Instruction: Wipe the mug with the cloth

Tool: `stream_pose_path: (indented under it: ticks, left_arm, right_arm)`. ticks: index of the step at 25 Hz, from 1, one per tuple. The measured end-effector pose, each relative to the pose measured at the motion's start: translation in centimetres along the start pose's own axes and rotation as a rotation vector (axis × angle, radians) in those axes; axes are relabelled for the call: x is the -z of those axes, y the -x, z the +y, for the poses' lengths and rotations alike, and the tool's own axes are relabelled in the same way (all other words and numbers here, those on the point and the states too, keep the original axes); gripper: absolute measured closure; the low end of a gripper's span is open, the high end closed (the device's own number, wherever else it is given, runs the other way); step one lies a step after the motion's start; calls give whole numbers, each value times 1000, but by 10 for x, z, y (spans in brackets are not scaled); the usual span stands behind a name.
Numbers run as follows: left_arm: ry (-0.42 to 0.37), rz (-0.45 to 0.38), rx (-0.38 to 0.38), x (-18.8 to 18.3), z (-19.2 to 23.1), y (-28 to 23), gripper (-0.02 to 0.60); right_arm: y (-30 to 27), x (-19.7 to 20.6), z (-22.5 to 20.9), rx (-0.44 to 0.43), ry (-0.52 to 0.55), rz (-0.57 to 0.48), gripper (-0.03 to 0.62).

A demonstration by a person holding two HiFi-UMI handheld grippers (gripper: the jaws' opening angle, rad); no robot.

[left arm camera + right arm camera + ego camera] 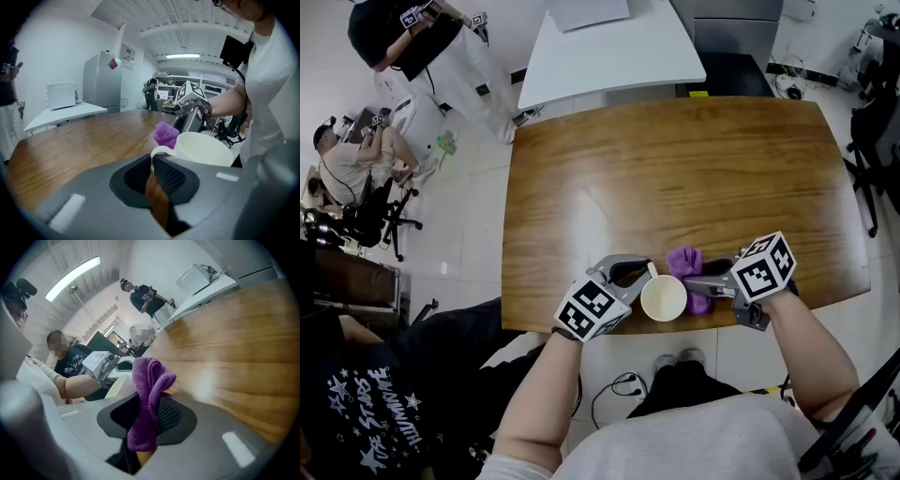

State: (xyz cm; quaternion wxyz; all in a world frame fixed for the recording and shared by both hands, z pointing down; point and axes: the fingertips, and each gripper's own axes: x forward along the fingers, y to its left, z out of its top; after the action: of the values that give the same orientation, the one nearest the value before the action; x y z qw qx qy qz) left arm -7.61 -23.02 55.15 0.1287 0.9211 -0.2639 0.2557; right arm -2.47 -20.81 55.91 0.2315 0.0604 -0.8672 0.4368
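Note:
A cream mug [664,298] is held near the front edge of the wooden table [675,178]. My left gripper [645,275] is shut on its handle; in the left gripper view the mug [206,149] sits just beyond the jaws with its handle [159,151] pinched between them. My right gripper [697,284] is shut on a purple cloth [688,273], which lies against the mug's right side. In the right gripper view the cloth [146,399] hangs folded between the jaws, and the mug's rim [115,386] shows just left of it.
A white table [609,52] stands beyond the wooden one. People stand and sit at the far left [403,37], by office chairs [375,211]. A fridge [101,79] and a white box [62,95] show in the left gripper view.

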Motion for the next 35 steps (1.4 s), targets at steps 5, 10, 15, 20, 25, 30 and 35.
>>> stream_pose_path:
  ticks: [5,10,15,20,25,30,35]
  left_arm:
    - [4,-11,-14,4,0,-2,575]
    - [13,-23,-11,4,1,0,574]
    - [4,-16,-4,3,1,2,573]
    - [16,-47,6,3,2,5,571]
    - [81,-90,22,10,3,18,559]
    - [153,-115,27,17,4,30,557]
    - [191,-128,14,22,3,41,556]
  right_arm:
    - [-10,11,-17,50,-3,41,488]
    - [-17,12,-25,126,44,87,488]
    - [-18,9,-26,180,59,85,487]
    - [-9,2,-21,173,25,-12,487]
    - [19,-18,-6,168,-46,-208,487]
    - [49,-15,-5,209,-157,-336,487]
    - [53,1,-4,266,-224,-376,487]
